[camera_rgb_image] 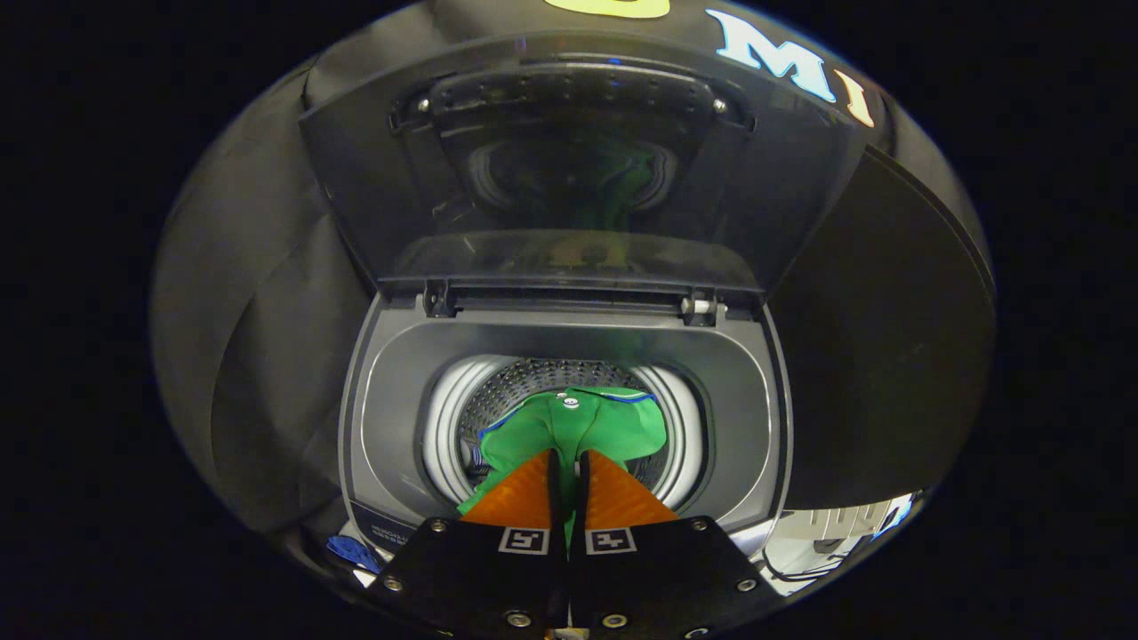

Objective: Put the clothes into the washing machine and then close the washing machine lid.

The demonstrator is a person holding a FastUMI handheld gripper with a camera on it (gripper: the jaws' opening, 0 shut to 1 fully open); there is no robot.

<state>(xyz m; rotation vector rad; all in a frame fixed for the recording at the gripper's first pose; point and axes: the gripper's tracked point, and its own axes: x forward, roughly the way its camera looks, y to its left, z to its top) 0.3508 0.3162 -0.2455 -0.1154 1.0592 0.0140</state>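
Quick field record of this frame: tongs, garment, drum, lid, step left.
tongs: shut on the green garment, over the drum opening
green garment: pinched between the fingers, hanging into the drum
drum: open, perforated wall visible behind the cloth
lid: raised, standing upright behind the opening
remaining: release the garment, close the lid

a small line of print sits on the front rim of the washing machine (378, 531), too small and blurred to read. each finger of the tongs (566, 467) bears a square black-and-white marker, no words.
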